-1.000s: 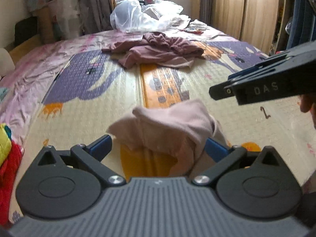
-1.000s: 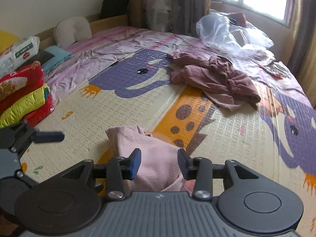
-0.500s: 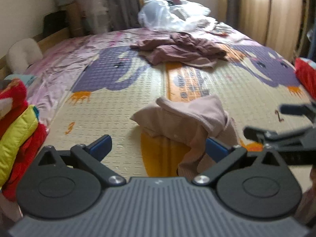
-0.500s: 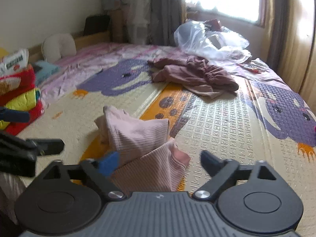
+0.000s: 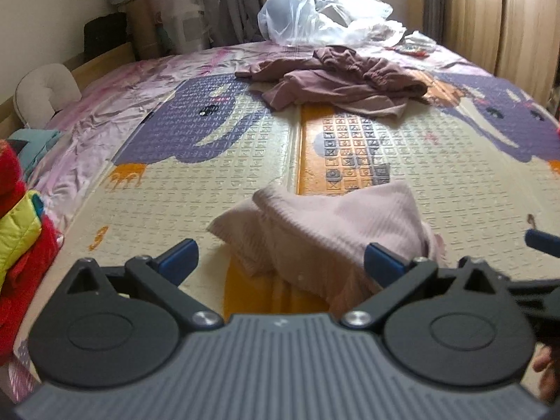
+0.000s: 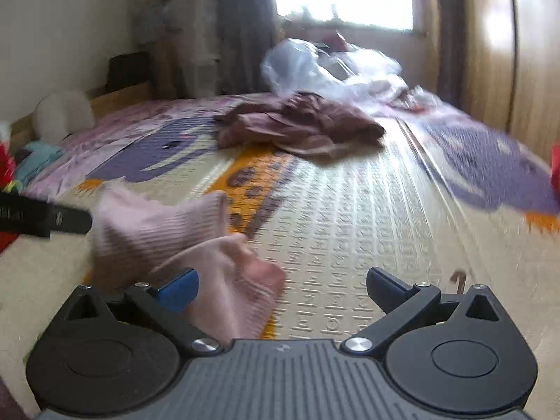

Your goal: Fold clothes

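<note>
Both grippers, left gripper [image 5: 280, 260] and right gripper [image 6: 281, 288], gape wide around the crumpled pink garment [image 5: 325, 234], seemingly without gripping it.

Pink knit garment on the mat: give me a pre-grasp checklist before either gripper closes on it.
1. Left gripper jaws wide open: ok.
2. Right gripper jaws wide open, gripping nothing: ok.
3. Pink knit garment lying free on the play mat, held by neither gripper: ok.
4. Garment flat enough to fold: not ok, it is bunched, with folds standing up.
5. A clear edge or corner to grip: cannot tell, the right wrist view is blurred.
6. Maroon clothes pile apart from the pink garment, farther up the mat: ok.
</note>
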### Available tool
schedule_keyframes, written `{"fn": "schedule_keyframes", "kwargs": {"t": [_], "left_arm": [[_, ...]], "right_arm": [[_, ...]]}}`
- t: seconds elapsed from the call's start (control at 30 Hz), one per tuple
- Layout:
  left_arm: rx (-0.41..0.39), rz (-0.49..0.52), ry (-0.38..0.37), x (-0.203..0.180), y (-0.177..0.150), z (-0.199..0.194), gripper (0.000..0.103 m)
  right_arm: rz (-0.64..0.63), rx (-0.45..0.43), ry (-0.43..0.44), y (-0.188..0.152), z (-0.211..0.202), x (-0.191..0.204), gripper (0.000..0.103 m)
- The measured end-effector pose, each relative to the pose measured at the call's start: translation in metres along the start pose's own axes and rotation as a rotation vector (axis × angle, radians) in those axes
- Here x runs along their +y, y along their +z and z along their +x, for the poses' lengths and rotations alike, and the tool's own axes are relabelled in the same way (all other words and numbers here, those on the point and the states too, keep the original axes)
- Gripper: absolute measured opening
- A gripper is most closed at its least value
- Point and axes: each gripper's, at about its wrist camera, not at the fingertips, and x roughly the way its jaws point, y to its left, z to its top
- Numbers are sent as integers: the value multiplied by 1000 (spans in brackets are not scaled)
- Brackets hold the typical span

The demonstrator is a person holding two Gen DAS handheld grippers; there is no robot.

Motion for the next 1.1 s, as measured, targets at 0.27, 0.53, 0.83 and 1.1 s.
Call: {"fn": "schedule_keyframes", "kwargs": {"t": [0.27, 0.53, 0.83, 1.1], "left_arm": [[-67, 13, 18, -16, 12, 32, 103], [-12, -5, -10, -15, 13, 56, 103], [-24, 15, 35, -13, 7, 48, 103], [-78, 84, 16, -12, -8, 26, 103]], "right_arm": [[102, 117, 84, 1, 30, -23, 99], [1, 143, 110, -9, 36, -16, 100], [-10, 166, 127, -12, 34, -21, 100], [-38, 29, 92, -11, 1, -10, 102]]}}
